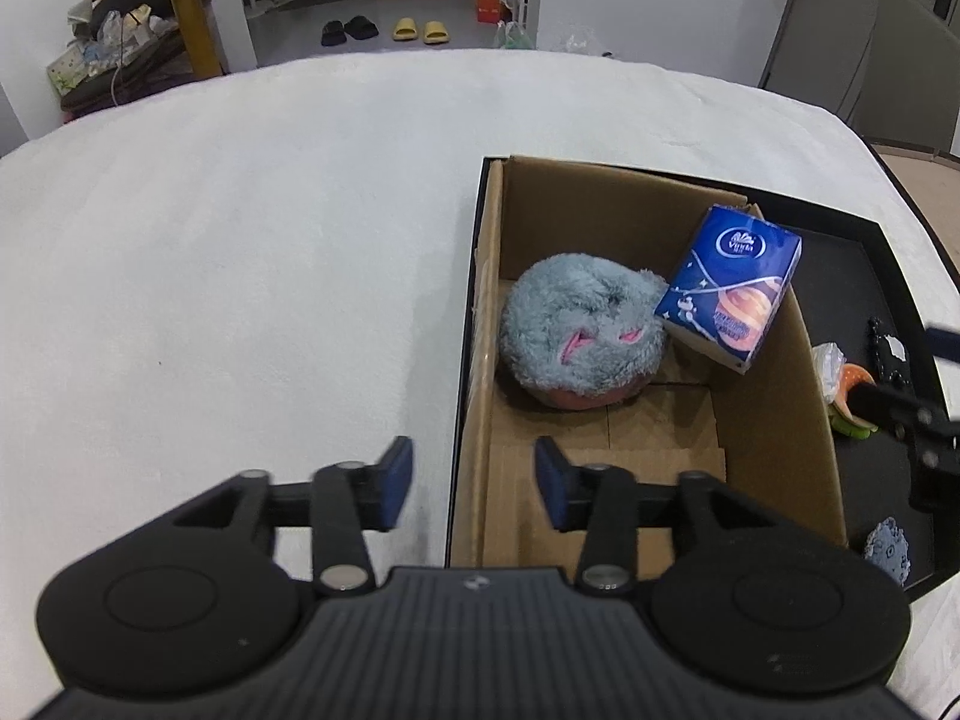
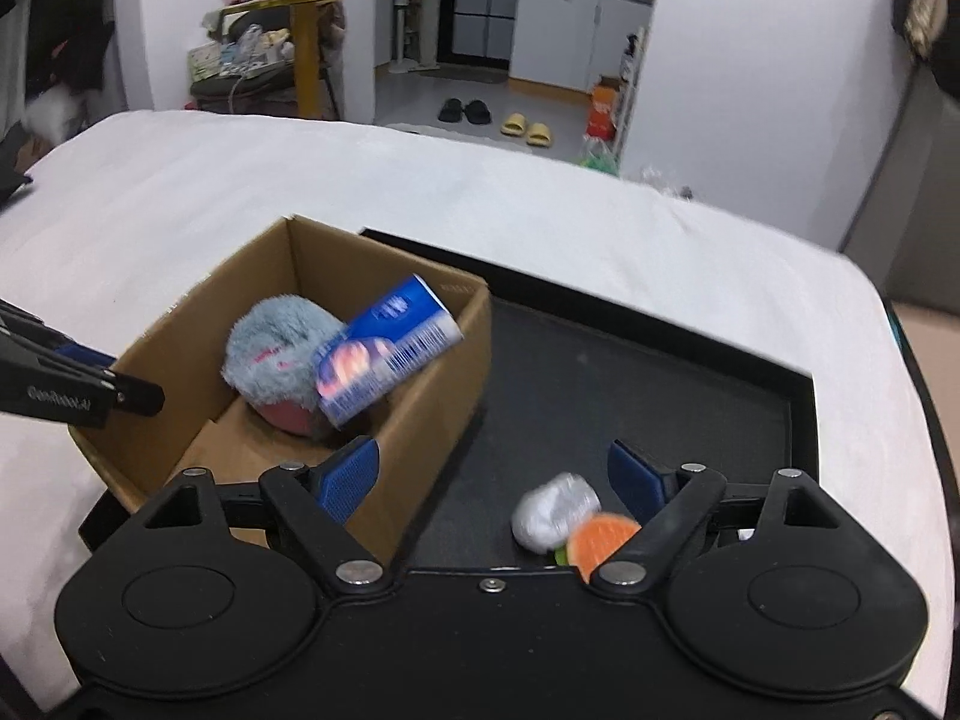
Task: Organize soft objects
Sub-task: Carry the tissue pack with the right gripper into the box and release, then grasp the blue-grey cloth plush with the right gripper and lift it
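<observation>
Our burger toy lies on the tray between our wide-open, empty right gripper fingers; plush and tissues sit boxed beyond our half-open, empty left gripper. Closing off-centre could squirt the toy away.

You have a white fleecy bed cover carrying everything, and lying directly on it toward the right is a shallow black tray, with the open cardboard box at the tray's left side, the cover's left stretch bare.
</observation>
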Motion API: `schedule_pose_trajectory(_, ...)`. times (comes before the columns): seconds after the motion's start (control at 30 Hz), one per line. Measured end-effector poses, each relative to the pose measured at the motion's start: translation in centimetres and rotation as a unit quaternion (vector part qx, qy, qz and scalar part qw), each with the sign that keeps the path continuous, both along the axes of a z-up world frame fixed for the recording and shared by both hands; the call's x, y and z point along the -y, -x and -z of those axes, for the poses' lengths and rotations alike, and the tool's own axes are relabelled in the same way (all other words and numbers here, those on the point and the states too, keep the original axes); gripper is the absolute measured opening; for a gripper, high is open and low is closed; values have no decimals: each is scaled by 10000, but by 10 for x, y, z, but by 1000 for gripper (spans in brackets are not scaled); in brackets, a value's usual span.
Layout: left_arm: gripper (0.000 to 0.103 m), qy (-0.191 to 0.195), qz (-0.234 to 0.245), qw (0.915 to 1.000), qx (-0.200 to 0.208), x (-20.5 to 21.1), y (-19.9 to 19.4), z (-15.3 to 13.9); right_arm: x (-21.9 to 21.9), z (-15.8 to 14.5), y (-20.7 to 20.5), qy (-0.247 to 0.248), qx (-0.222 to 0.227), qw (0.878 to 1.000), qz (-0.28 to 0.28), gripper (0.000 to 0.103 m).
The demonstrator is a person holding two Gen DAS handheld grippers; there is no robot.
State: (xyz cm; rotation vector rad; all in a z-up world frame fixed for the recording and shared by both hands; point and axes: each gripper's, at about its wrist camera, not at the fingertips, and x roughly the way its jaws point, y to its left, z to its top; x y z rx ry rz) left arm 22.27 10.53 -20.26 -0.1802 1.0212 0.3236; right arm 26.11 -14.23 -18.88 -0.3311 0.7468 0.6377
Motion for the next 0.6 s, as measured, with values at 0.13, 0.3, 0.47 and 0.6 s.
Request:
schedule_pose_trajectory(0.13,54,-107,-8,9999,43,6,-1,-4,19,11,0,-4,-247,9996,163,83)
schedule_pose_trajectory(0.3,62,-193,15,9998,30,16,-5,-6,39,20,2,61,-524,9983,267,83)
schedule_pose_trajectory(0.47,69,-299,39,9995,-7,25,-8,-5,56,30,5,35,-909,9952,364,83)
schedule_pose_trajectory(0.6,72,-335,29,9994,-6,30,-9,-5,64,41,9,183,-1098,9931,373,85)
